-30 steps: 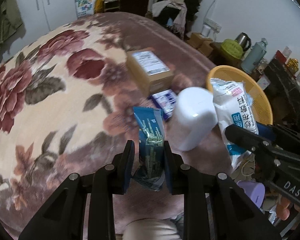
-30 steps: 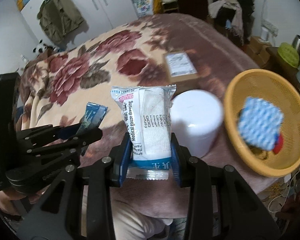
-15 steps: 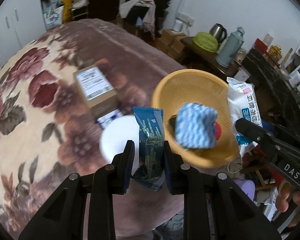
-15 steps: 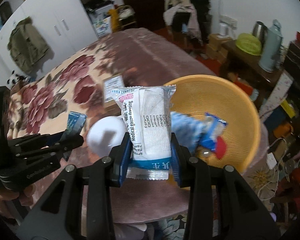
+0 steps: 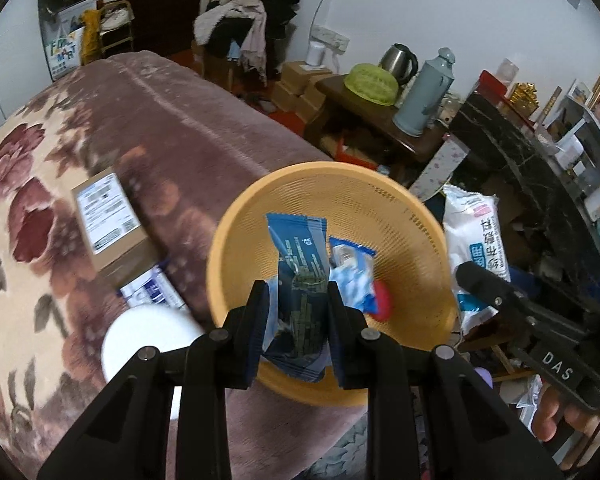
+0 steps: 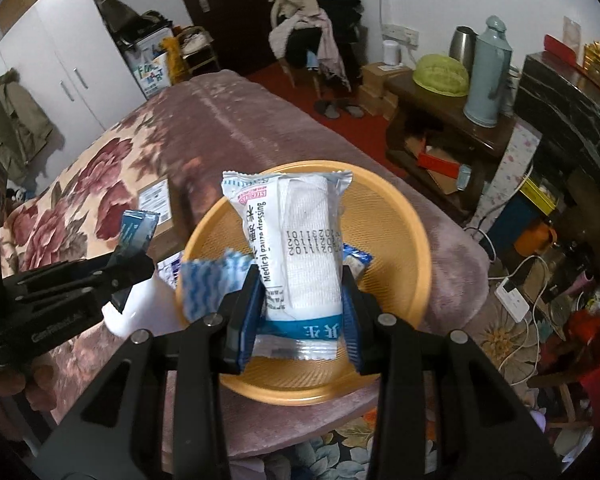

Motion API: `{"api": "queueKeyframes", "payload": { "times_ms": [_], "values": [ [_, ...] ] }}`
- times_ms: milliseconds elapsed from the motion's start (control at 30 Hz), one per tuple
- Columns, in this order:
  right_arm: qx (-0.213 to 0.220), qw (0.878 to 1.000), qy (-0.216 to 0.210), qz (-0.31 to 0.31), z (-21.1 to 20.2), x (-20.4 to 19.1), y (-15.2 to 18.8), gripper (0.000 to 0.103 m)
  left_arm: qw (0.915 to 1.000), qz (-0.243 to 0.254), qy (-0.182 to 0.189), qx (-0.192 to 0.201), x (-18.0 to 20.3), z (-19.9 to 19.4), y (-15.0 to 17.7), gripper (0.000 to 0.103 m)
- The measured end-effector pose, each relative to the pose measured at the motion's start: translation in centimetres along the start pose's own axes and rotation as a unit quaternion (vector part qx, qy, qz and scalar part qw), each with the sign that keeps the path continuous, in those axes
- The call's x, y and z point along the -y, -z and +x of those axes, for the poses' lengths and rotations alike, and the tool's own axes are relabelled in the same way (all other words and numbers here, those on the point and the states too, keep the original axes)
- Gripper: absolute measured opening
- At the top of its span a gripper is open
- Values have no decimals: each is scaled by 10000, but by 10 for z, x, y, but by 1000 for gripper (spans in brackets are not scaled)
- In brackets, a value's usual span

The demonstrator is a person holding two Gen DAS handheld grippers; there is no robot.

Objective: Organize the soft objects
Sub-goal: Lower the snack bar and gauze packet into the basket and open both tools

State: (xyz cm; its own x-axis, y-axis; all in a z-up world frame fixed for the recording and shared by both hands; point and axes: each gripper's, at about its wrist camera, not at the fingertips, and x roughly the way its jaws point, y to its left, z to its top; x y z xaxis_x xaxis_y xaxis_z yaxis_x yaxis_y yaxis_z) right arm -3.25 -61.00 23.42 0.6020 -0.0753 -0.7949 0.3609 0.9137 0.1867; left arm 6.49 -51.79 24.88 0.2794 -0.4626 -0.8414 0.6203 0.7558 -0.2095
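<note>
1. We have swung both hand-held grippers from the bed [image 5: 204,120] to over the basket [image 5: 380,208].
2. Left hand-held gripper [image 5: 298,312] pinches the blue packet [image 5: 300,264]; right hand-held gripper [image 6: 304,304] pinches the gauze roll [image 6: 300,248].
3. Both items seem ready for release into the basket.

Dark blue foil sachet [image 5: 300,276], white gauze roll pack [image 6: 300,248], perforated orange plastic basket [image 5: 400,216], rose-patterned plush blanket [image 5: 28,208].

We see dim, flat indoor light with soft shadows and no strong glare. Heavy fisheye bend and black vignette at the corners. The white tub [image 5: 148,336] and floral blanket [image 5: 32,208] smear with motion blur; colours are slightly noisy.
</note>
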Motion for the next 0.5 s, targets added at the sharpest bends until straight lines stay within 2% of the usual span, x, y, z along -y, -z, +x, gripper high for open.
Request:
{"api": "queueKeyframes", "payload": {
  "times_ms": [233,267,300,333,367,433,500],
  "values": [
    [118,9998,-41,184,0,13,-10,39,9998,19,146,103,16,18,-15,29],
    [165,9996,-66,232,1,16,-11,39,9996,20,219,176,18,20,-17,33],
    [177,9993,-138,295,3,18,-12,39,9993,16,297,215,20,23,-19,54],
    [111,9987,-284,411,6,22,-13,44,9992,-18,312,237,22,27,-20,74],
    [68,9981,-354,499,9,25,-13,49,9992,-50,291,263,23,29,-20,78],
    [37,9971,-345,682,8,31,-10,68,9993,-68,244,284,23,32,-18,78],
    [97,9974,-318,645,4,33,-8,69,9994,-19,193,273,23,33,-16,79]
  ]
}}
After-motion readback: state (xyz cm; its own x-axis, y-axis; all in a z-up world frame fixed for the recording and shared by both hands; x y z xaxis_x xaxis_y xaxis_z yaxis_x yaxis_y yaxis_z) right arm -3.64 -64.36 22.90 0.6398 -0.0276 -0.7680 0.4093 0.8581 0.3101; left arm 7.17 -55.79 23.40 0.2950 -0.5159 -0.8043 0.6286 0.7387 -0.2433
